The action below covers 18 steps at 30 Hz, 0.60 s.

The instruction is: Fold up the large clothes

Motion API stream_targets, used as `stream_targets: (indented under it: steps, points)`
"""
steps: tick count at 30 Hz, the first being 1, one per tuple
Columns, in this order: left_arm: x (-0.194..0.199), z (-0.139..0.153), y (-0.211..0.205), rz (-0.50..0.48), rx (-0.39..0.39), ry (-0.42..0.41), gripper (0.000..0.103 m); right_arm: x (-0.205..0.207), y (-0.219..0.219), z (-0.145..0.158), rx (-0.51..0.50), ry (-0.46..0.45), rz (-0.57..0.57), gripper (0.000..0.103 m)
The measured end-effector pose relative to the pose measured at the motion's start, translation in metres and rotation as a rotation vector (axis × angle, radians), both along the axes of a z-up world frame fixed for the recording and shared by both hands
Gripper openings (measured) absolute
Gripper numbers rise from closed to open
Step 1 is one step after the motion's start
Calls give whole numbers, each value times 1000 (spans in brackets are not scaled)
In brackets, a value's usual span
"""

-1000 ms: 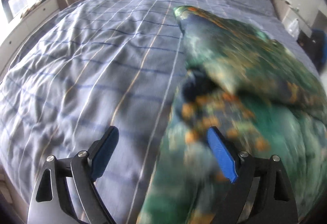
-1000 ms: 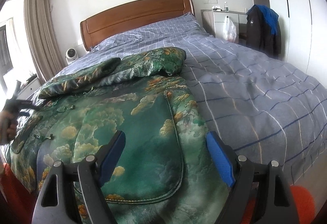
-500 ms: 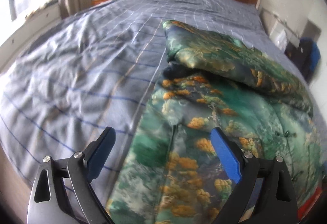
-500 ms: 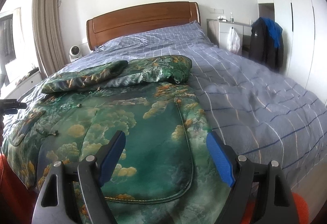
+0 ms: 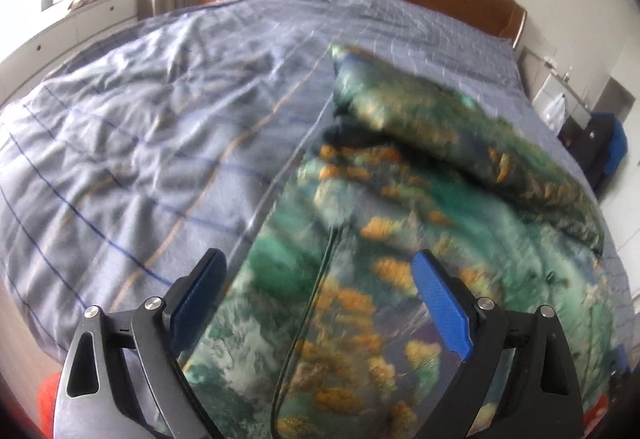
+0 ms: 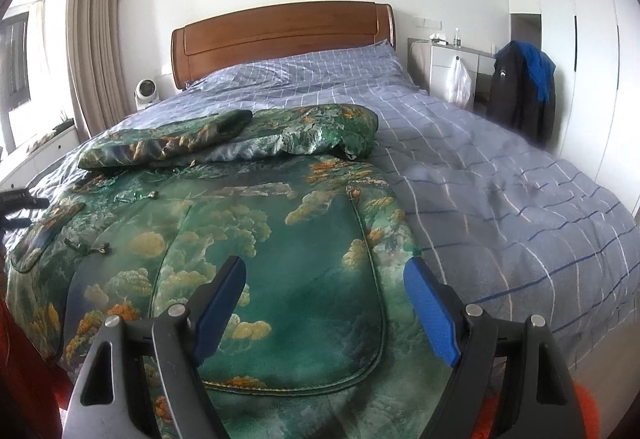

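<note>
A large green padded garment (image 6: 248, 231) with orange and cream cloud print lies spread on the bed, its sleeves (image 6: 168, 143) folded across the top. In the left wrist view the same garment (image 5: 400, 239) fills the right half, blurred. My left gripper (image 5: 320, 283) hangs open above the garment's near edge, nothing between its blue pads. My right gripper (image 6: 324, 287) is open too, above the garment's rounded hem panel, holding nothing. The left gripper's black tip (image 6: 20, 199) shows at the far left edge of the right wrist view.
The bed has a blue checked cover (image 6: 500, 191) and a wooden headboard (image 6: 280, 35). A small white fan (image 6: 146, 91) stands beside it by the curtain. At the right, a dark and blue jacket (image 6: 524, 87) hangs near white cabinets. Something red-orange (image 6: 584, 411) lies below the bed's edge.
The left gripper has drawn back toward the near edge of the bed and risen a little, so more of the garment shows. The right gripper has tilted slightly upward. Both stayed open.
</note>
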<state>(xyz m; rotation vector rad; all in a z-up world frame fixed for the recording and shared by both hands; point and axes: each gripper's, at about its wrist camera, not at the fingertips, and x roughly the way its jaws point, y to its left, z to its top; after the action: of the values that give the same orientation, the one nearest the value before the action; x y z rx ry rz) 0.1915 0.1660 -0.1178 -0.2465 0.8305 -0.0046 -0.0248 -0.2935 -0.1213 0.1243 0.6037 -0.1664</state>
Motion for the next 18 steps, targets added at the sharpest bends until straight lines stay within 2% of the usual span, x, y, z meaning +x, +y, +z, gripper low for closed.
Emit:
stream_targets:
  steps: [6, 10, 12, 14, 16, 18]
  points:
    - [41, 51, -17, -50, 2, -101, 95, 6, 2, -6, -3, 25, 7, 81]
    - [85, 58, -37, -74, 62, -142, 96, 7, 1, -7, 7, 29, 8, 81]
    - [116, 44, -46, -61, 112, -89, 96, 7, -1, -7, 13, 28, 7, 81]
    - [150, 14, -52, -24, 176, 36, 96, 6, -2, -7, 20, 28, 5, 81]
    - [168, -14, -53, -12, 203, 134, 96, 6, -4, -7, 25, 27, 5, 81]
    - [174, -28, -52, -11, 219, 165, 97, 6, -5, -6, 27, 26, 7, 81]
